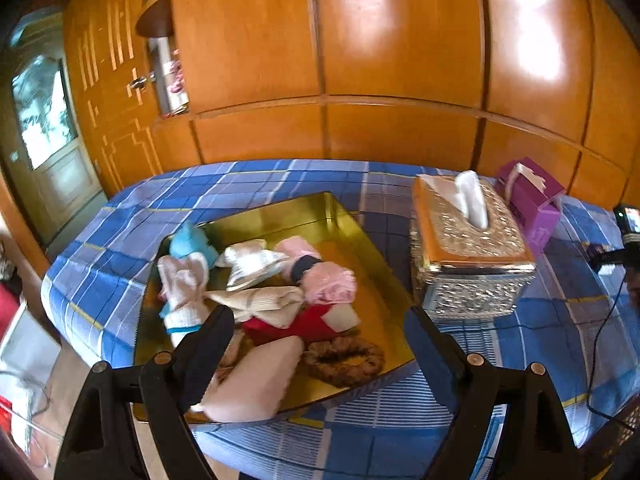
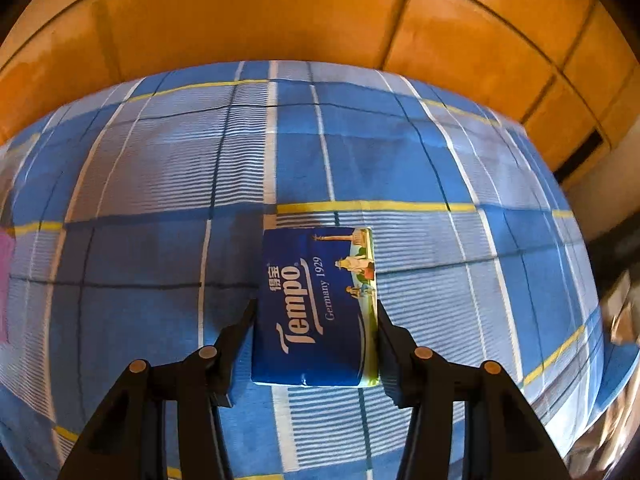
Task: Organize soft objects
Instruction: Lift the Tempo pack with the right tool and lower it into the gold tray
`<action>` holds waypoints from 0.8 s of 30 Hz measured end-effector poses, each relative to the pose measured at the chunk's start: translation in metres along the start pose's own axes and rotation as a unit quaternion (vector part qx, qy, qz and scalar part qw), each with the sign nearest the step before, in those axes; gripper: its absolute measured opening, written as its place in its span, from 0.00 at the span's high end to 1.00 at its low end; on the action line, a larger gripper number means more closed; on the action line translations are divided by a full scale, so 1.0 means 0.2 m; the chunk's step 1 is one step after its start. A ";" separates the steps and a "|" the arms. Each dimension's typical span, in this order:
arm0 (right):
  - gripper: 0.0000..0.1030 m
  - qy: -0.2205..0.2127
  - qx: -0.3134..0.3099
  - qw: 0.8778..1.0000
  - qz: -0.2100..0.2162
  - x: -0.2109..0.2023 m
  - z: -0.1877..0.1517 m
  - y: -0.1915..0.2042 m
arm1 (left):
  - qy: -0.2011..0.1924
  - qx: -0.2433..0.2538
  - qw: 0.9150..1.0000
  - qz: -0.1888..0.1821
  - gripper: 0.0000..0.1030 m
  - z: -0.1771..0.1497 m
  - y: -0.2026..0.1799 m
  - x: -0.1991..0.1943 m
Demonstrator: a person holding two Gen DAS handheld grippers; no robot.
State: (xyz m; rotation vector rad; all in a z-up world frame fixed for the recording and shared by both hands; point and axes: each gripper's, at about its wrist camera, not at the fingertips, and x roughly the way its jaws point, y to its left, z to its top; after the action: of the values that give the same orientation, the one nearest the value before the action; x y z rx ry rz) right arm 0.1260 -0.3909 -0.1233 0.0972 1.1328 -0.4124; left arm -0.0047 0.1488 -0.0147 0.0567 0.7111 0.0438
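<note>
A gold metal tray lies on the blue checked bed cover and holds several soft items: socks, a pink cloth, a red piece, a cream pouch and a brown scrunchie. My left gripper hovers over the tray's near side, open wide, its left finger over the pile and nothing gripped. In the right wrist view my right gripper is shut on a blue Tempo tissue pack, both pads pressing its long sides above the bed cover.
A silver ornate tissue box stands right of the tray, with a purple tissue box behind it. A small camera on a cable sits at the far right. Orange wooden wardrobe doors back the bed; a door lies left.
</note>
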 end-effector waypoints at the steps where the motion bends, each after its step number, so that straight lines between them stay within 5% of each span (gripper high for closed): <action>1: 0.50 0.000 0.004 1.000 -0.005 -0.01 0.01 0.00 | -0.001 -0.005 1.000 0.007 0.15 0.00 0.03 -0.01; 6: 0.50 -0.044 0.014 0.999 0.010 -0.24 0.16 0.05 | -0.001 -0.043 0.998 0.036 0.15 -0.02 0.21 -0.01; 14: 0.50 -0.139 -0.084 0.986 0.049 -0.73 0.43 0.46 | 0.004 -0.084 0.995 0.049 0.15 -0.07 0.37 -0.01; 19: 0.50 -0.193 -0.170 0.960 0.109 -1.04 0.47 0.91 | 0.000 -0.093 0.994 0.053 0.15 -0.08 0.41 -0.02; 24: 0.50 -0.210 -0.275 0.917 0.197 -1.26 0.31 1.42 | 0.001 -0.100 0.993 0.059 0.15 -0.10 0.45 -0.02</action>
State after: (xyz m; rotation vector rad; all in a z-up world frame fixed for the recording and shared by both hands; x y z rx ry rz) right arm 0.1929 -0.0784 0.0919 -0.2474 0.7405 0.2491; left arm -0.0226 0.2382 -0.0208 -0.0936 0.7007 0.2291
